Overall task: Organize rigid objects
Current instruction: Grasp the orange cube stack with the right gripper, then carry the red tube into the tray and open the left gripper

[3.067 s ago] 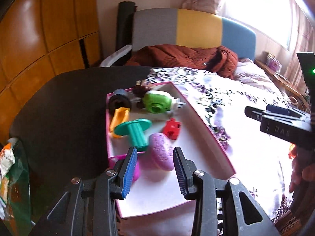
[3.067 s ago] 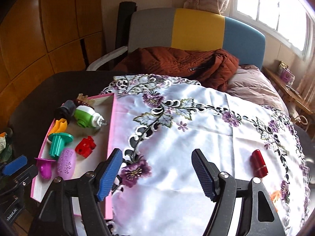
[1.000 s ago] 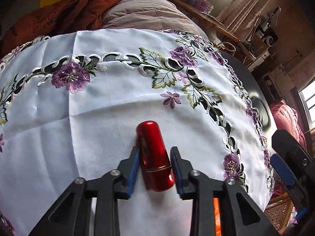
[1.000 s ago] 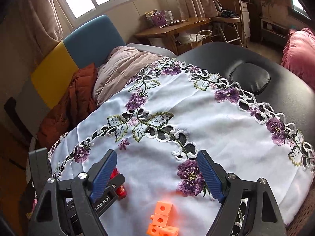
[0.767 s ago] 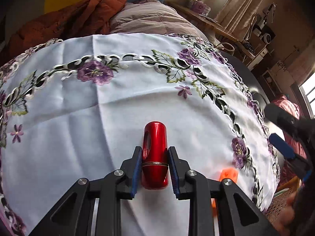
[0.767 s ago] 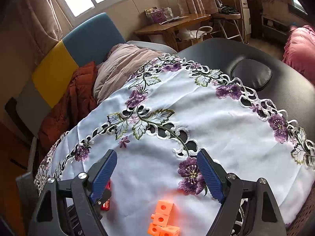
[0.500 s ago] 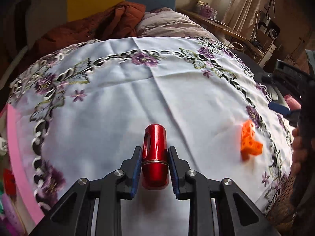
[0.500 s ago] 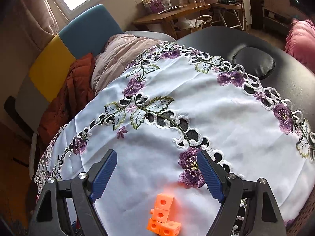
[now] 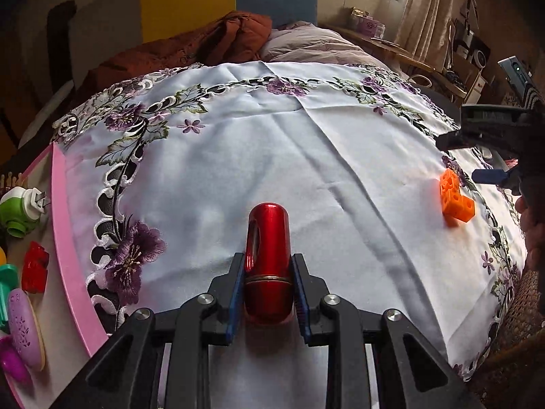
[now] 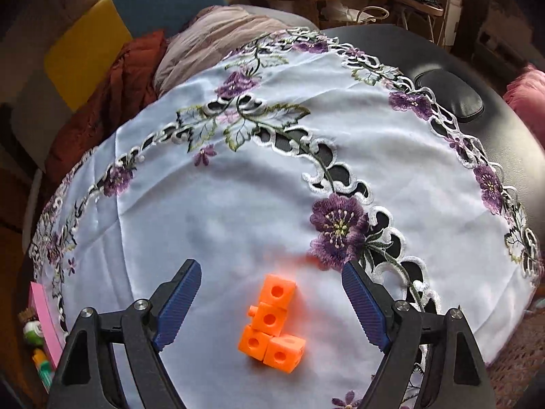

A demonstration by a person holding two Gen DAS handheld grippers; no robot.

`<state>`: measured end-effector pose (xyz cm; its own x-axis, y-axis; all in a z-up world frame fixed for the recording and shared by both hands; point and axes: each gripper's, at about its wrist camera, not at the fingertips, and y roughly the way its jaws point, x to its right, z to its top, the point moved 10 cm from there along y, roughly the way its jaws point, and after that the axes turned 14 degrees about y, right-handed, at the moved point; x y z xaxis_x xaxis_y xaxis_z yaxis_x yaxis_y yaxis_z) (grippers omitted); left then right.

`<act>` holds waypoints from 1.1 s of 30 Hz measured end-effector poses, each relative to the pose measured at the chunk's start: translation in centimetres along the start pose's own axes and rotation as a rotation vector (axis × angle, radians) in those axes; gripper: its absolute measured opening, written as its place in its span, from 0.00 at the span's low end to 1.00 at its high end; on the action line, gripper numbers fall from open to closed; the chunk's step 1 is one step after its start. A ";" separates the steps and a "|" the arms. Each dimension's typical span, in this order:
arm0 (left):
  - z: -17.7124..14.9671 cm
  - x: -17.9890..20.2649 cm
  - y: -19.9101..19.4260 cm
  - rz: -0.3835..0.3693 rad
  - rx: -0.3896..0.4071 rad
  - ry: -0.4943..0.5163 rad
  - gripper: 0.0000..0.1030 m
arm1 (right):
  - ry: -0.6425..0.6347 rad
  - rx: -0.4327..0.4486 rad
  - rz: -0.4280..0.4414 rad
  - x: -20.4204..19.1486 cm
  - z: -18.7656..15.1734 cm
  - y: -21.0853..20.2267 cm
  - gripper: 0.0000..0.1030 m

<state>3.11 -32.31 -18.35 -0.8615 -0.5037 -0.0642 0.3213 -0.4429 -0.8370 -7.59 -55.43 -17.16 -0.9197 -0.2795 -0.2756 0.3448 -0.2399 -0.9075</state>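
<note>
The left gripper [image 9: 269,288] was clamped on a red capsule [image 9: 268,259], its blue pads pressed against the capsule's lower half, the rounded end pointing forward over the white embroidered cloth [image 9: 272,156] that covered the worktop. The capsule was held above the cloth's near middle, clear of the pink tray [image 9: 66,238] at the worktop's left edge. In the tray lay a green-and-white plug-like piece [image 9: 20,209], a small red piece [image 9: 34,267], a teal piece [image 9: 6,276] and a lilac oval [image 9: 24,329], all close together along the tray's right wall.

The right gripper [image 10: 270,301] stood with its jaws wide apart, low over the cloth near the worktop's right edge. Between its fingers, touching neither, sat an orange block cluster [image 10: 272,323] of four joined cubes resting on the cloth. In the left wrist view the same cluster [image 9: 454,199] showed near the right edge, just beside the right gripper's blue tip.
</note>
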 end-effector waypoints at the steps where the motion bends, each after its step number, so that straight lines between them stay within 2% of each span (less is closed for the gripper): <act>1: -0.1 0.0 0.0 -0.003 0.002 -0.001 0.25 | -0.021 -0.016 -0.016 -0.1 -0.5 0.3 0.83; 5: -0.1 -0.2 0.0 -0.025 0.007 -0.026 0.25 | -0.068 -0.032 -0.071 0.1 -1.6 1.2 0.82; 6: -0.1 -0.2 -0.1 -0.029 0.010 -0.029 0.25 | -0.088 -0.040 -0.087 0.1 -1.9 1.4 0.74; 7: -0.2 -0.2 -0.1 -0.031 0.012 -0.030 0.25 | -0.118 -0.055 -0.108 0.1 -2.3 1.7 0.47; 8: -0.2 -0.3 -0.1 -0.035 0.013 -0.032 0.25 | -0.148 -0.075 -0.128 -0.1 -2.8 2.0 0.34; 9: -0.2 -0.3 -0.1 -0.039 0.015 -0.037 0.25 | -0.177 -0.059 -0.145 -0.3 -2.8 1.9 0.26; 10: -0.3 -0.3 -0.1 -0.044 0.017 -0.041 0.25 | -0.202 -0.059 -0.142 -0.7 -3.0 1.8 0.26; 18: -0.6 -0.5 -0.4 -0.054 0.031 -0.059 0.25 | -0.411 -0.101 0.127 -8.7 -6.5 1.2 0.26; 21: -0.7 -0.4 -0.5 -0.051 0.034 -0.056 0.25 | -0.510 -0.108 0.108 -10.6 -8.3 2.4 0.26; 23: -0.8 -0.4 -0.5 -0.051 0.032 -0.058 0.25 | -0.573 -0.069 0.086 -11.1 -8.8 2.5 0.26; 28: -0.8 -0.4 -0.5 -0.040 0.032 -0.059 0.25 | -0.592 -0.074 0.097 -11.2 -9.1 2.5 0.27; 33: -0.8 -0.4 -0.5 -0.034 0.038 -0.055 0.25 | -0.655 -0.043 0.064 -11.5 -9.5 2.5 0.28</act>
<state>2.98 -31.30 -18.30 -0.8498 -0.5271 -0.0056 0.3079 -0.4877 -0.8169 2.06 -43.96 -19.33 -0.5887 -0.8030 -0.0925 0.3750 -0.1700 -0.9113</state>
